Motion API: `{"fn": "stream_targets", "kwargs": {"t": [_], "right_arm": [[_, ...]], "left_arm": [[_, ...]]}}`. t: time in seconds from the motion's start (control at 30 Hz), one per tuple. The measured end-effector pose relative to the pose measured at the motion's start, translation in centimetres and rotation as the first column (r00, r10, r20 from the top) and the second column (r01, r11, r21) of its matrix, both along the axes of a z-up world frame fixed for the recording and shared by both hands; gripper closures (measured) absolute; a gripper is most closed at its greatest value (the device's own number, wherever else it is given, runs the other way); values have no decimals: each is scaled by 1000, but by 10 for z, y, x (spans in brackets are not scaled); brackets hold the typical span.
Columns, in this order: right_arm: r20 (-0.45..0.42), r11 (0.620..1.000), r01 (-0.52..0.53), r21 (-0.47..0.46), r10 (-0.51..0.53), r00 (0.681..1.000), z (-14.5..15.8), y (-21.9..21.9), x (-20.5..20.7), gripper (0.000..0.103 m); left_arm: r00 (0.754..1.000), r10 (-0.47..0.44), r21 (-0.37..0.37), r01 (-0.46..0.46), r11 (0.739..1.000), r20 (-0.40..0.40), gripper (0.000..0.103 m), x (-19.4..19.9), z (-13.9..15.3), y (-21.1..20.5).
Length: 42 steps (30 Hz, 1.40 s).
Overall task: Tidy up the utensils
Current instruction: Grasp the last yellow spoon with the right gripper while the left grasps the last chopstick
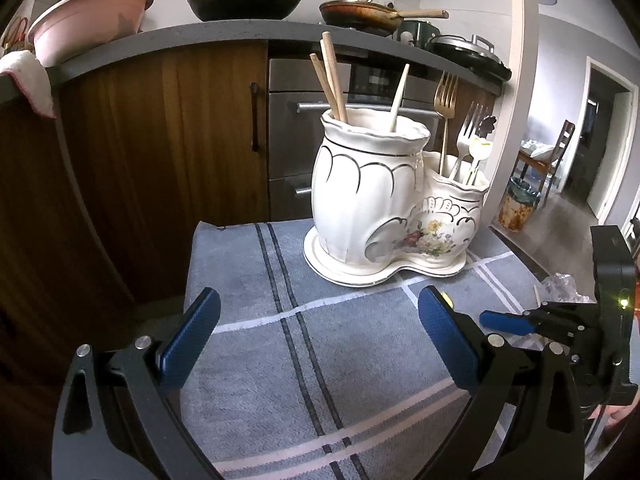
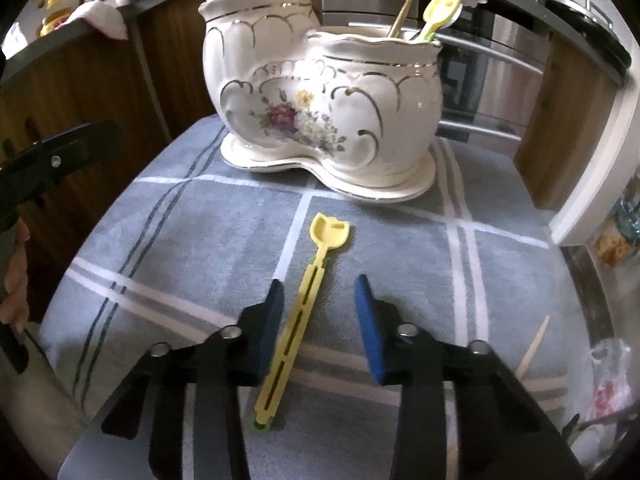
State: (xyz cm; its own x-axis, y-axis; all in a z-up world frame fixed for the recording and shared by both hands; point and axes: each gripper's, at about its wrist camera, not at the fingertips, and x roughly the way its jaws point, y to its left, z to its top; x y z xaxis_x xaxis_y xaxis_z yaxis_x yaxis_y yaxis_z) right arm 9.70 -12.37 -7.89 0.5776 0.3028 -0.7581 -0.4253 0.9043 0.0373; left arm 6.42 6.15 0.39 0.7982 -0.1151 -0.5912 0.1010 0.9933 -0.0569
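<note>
Yellow plastic, flat and slotted, tulip-headed: that utensil (image 2: 308, 304) lay on the grey-blue checked towel (image 2: 168, 248), its long axis running near to far, head pointing toward the white ceramic double-pot holder (image 2: 320, 120) with the painted flowers. The right gripper (image 2: 320, 324) sat right over the handle, blue pads either side; the left pad looked to be touching the handle, the right pad stood clear, so no clamp yet. Right hand clearly nearer; a squeeze on the handle looked like the coming move. The left gripper (image 1: 316, 336) hung spread wide over bare towel, nothing between its fingers. Count: one yellow piece on the towel, one matching yellow piece (image 2: 438, 14) already in the smaller pot with two forks (image 1: 446, 98); three pale sticks (image 1: 330, 76) in the taller pot. One thin wooden stick (image 2: 534, 344) lay far right.
</note>
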Motion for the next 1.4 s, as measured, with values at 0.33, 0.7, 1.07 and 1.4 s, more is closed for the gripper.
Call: {"fn": "stream_targets", "kwargs": {"t": [0.33, 0.7, 1.07, 1.4], "right_arm": [[-41, 1000, 1, 4, -1, 999, -5, 5, 4, 84], [-100, 986, 46, 159, -30, 995, 1, -20, 10, 92], [100, 913, 190, 360, -240, 966, 57, -117, -24, 92], [255, 878, 279, 388, -393, 883, 76, -150, -42, 92]], "left_arm": [[1000, -17, 17, 17, 1000, -3, 5, -2, -2, -5], [998, -62, 51, 62, 997, -5, 5, -4, -3, -18], [956, -268, 34, 274, 961, -118, 6, -12, -18, -93], [858, -453, 4, 468, 884, -243, 20, -9, -37, -188]]}}
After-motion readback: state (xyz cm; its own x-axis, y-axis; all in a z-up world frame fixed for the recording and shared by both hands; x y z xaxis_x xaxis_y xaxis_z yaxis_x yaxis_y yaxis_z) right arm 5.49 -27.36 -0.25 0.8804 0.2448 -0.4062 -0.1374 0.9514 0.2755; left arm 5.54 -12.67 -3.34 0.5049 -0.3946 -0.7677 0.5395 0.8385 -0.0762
